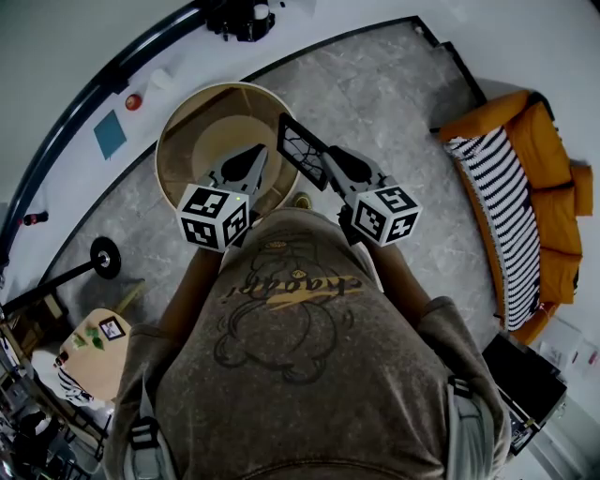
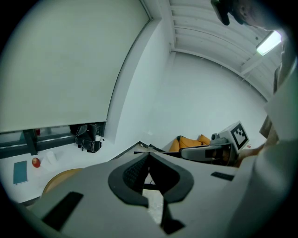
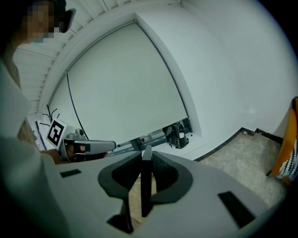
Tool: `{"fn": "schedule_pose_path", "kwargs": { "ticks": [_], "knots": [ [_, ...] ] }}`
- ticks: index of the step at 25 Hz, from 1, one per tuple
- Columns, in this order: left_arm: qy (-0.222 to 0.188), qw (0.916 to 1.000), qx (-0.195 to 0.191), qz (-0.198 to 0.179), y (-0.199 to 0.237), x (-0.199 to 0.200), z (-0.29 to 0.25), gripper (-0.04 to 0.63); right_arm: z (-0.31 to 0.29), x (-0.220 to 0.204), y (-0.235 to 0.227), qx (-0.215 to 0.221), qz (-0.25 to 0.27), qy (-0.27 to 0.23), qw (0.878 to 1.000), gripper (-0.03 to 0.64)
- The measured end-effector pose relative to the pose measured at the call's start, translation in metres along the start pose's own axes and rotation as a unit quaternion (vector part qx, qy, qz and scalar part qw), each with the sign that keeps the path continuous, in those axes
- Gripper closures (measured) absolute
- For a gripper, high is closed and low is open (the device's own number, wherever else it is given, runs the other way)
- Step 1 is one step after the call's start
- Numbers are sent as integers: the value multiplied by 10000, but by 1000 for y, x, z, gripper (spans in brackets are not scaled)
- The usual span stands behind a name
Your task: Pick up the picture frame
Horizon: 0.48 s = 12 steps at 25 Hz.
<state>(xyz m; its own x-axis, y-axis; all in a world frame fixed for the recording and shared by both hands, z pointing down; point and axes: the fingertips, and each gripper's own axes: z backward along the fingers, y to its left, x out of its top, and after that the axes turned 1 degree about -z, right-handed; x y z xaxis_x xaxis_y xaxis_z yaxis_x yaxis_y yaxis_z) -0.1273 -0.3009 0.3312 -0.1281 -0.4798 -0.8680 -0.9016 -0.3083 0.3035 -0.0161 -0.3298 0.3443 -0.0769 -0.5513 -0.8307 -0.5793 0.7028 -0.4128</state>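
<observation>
One picture frame (image 1: 302,150) | clamped edge-on in right gripper (image 3: 145,160) | left gripper (image 2: 149,157) closed, empty

One overhead, two along jaws.

A round pale wooden counter (image 1: 173,131) with a raised rim stands on the grey marbled stone floor (image 1: 375,94), near the floor's curved dark border. An orange cushioned sofa (image 1: 553,178) sits at the floor's right edge. A black barbell weight (image 1: 103,256) and a small round wooden side table (image 1: 84,352) rest at its left edge. On the white ledge (image 1: 75,84) past the border lie a flat teal rectangle (image 1: 110,134), a small red object (image 1: 133,101) and a black bag (image 1: 242,19).
</observation>
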Motion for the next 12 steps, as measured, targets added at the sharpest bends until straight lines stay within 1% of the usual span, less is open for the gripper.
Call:
{"fn": "schedule_pose_path", "kwargs": {
  "ticks": [12],
  "knots": [
    [17, 10000, -19, 28, -7, -4, -2, 577, 7, -1, -3, 10, 20, -7, 10000, 532]
  ]
}}
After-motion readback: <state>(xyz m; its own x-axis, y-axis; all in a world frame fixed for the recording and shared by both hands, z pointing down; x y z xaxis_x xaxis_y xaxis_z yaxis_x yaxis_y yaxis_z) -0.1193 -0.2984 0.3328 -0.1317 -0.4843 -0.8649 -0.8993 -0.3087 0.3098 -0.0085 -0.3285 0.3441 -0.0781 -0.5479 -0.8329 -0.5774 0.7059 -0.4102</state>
